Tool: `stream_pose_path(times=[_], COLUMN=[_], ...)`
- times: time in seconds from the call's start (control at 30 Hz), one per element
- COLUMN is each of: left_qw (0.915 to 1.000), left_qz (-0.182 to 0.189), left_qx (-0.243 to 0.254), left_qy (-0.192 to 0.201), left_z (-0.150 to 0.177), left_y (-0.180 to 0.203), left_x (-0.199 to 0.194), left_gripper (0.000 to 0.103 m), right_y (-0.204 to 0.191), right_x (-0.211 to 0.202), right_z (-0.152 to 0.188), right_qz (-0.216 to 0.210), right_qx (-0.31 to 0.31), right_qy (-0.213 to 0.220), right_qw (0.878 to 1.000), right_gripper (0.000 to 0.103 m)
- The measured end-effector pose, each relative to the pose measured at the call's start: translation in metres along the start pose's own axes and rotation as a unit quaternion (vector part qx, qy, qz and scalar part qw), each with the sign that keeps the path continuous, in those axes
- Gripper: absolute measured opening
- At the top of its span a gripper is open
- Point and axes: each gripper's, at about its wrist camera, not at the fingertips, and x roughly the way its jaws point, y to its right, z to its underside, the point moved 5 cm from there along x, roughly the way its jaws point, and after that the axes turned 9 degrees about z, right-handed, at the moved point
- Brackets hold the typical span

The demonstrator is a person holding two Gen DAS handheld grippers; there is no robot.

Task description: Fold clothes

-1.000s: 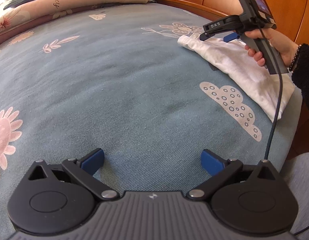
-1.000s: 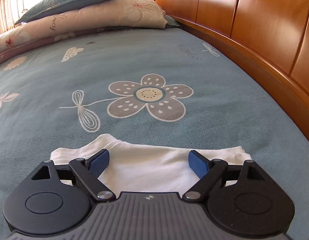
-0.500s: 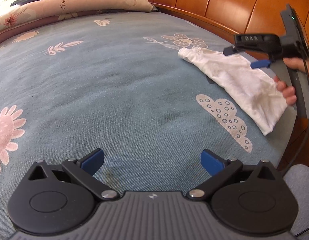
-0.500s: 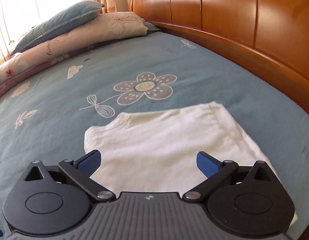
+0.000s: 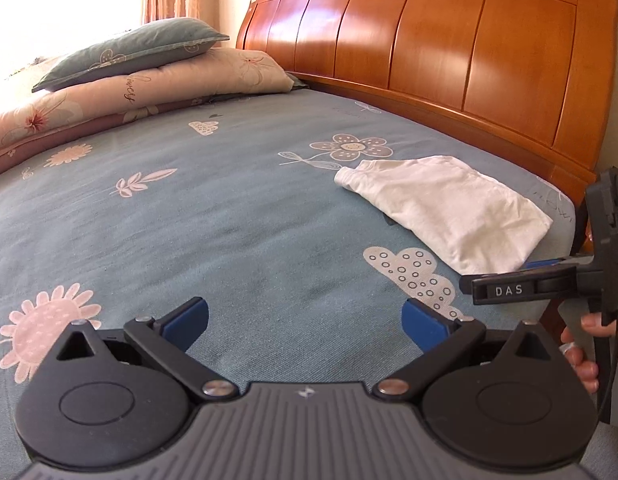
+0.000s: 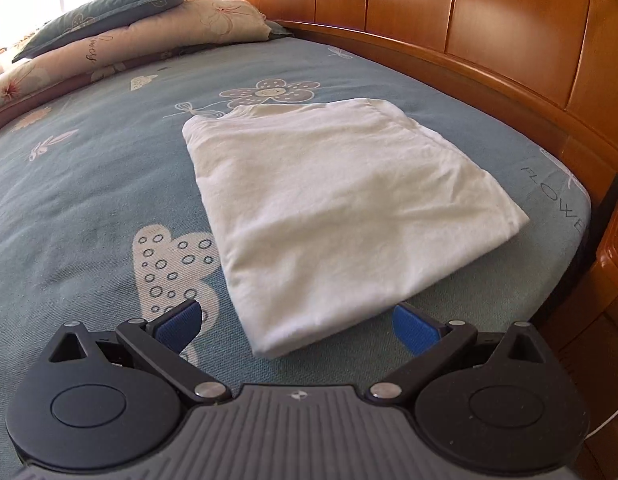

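A white garment (image 5: 445, 208) lies folded into a flat rectangle on the blue flowered bedsheet (image 5: 189, 220), close to the bed's right edge. In the right wrist view the folded garment (image 6: 337, 200) fills the middle. Its near corner reaches between the blue pads of my right gripper (image 6: 297, 320), which stands wide open with neither pad touching the cloth. The left wrist view shows that right gripper (image 5: 505, 276) at the picture's right edge, held by a hand just off the garment's near end. My left gripper (image 5: 305, 316) hovers open over bare sheet, left of the garment, holding nothing.
A wooden headboard (image 5: 429, 40) runs along the far right side of the bed. A blue pillow (image 5: 129, 52) rests on a folded pink quilt (image 5: 109, 96) at the far left. A wooden bedside cabinet (image 6: 613, 280) stands past the bed's right corner.
My right gripper has drawn back along the garment from its far end to its near corner, its jaws widening. My left gripper has risen and tipped up, bringing the headboard into view.
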Motion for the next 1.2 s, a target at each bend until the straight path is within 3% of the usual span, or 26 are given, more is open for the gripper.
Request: stream_pose_path(times=[0.27, 0.53, 0.8, 1.07, 1.2], left_qw=[0.9993, 0.9997, 0.9992, 0.9987, 0.9978], left_qz=[0.015, 0.02, 0.011, 0.011, 0.01], left_qx=[-0.011, -0.016, -0.038, -0.045, -0.053], left_qy=[0.032, 0.0, -0.011, -0.019, -0.037], left_z=[-0.009, 0.01, 0.022, 0.05, 0.064], left_y=[0.018, 0.032, 0.03, 0.038, 0.043], left_x=[-0.02, -0.029, -0.059, -0.082, -0.082], left_gripper=[0.102, 0.102, 0.102, 0.102, 0.102], right_y=[0.005, -0.008, -0.011, 0.012, 0.017], right_x=[-0.067, -0.105, -0.132, -0.148, -0.153], right_z=[0.008, 0.034, 0.06, 0.091, 0.1], right_qz=[-0.039, -0.074, -0.055, -0.032, -0.027], right_qx=[0.002, -0.022, -0.03, 0.039, 0.04], right_qy=[0.04, 0.045, 0.05, 0.04, 0.039], right_qw=[0.998, 0.996, 0.997, 0.998, 0.998], right_gripper=[0.103, 0.103, 0.103, 0.103, 0.103])
